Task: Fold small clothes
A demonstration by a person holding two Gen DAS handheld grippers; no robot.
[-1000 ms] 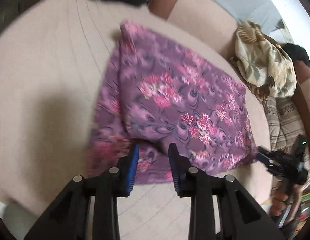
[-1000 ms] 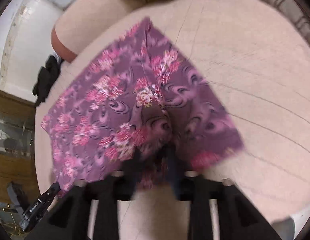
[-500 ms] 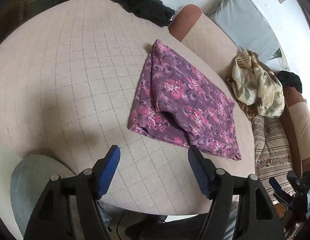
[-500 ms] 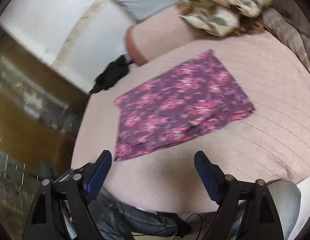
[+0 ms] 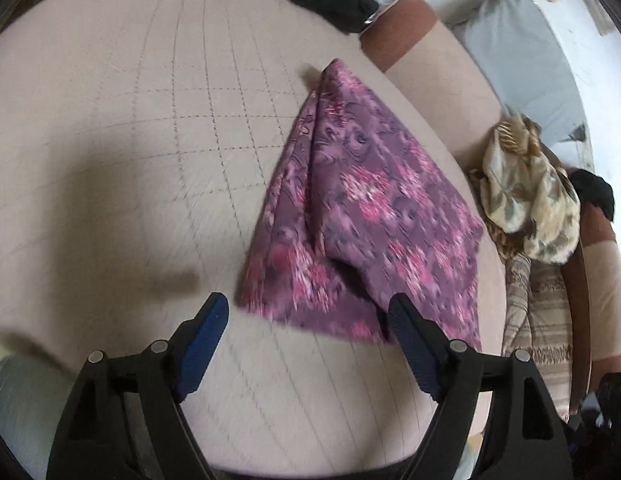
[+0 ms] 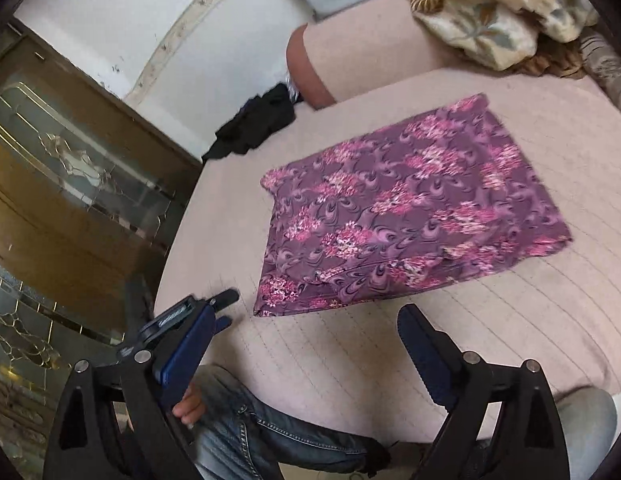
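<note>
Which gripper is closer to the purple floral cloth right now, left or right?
Left. The left gripper hangs open right at the purple floral cloth's near edge; the right gripper, also open, sits back from it over bare cushion.

Soft daylight, motion blur, fisheye warp

One purple floral cloth (image 6: 410, 216), one black garment (image 6: 254, 124), two bolsters (image 5: 430, 64).

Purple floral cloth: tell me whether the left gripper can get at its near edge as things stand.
Probably yes. The left gripper is open, empty, and just short of the purple floral cloth; only bare quilted bed cover lies between them.
</note>
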